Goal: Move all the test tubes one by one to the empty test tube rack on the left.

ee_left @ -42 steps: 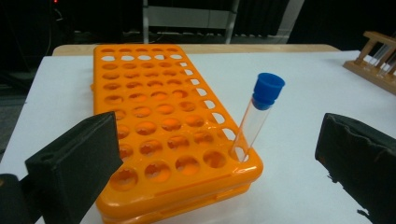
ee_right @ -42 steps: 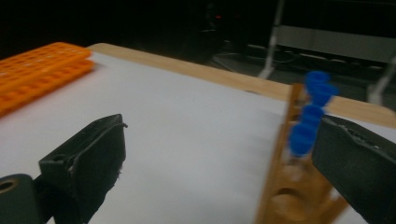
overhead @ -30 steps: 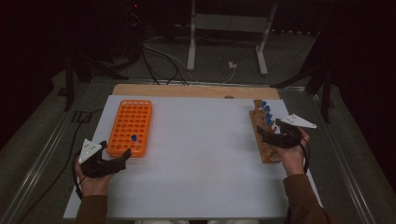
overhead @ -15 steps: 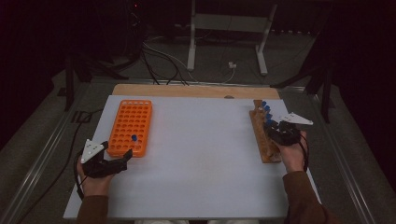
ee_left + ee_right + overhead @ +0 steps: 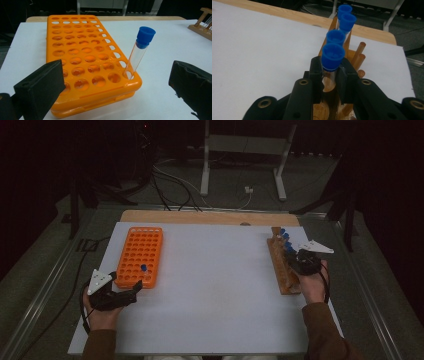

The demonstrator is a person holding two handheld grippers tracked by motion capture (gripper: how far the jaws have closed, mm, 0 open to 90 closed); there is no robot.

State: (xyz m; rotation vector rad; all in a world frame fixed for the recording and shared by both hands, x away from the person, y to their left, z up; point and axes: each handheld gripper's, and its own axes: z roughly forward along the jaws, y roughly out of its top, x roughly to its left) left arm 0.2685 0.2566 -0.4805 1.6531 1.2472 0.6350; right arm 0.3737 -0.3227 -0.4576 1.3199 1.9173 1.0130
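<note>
Right gripper (image 5: 329, 75) having just closed its black jaws, now clamping a clear blue-capped tube (image 5: 332, 58) standing in the wooden rack (image 5: 283, 268) at right of the high view, left gripper (image 5: 115, 82) gaping open, facing an orange plastic grid rack (image 5: 82, 57) holding one capped tube (image 5: 138, 51) at lower centre

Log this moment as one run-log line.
right gripper: just closed on blue-capped tube in wooden rack | left gripper: open beside orange rack
</note>
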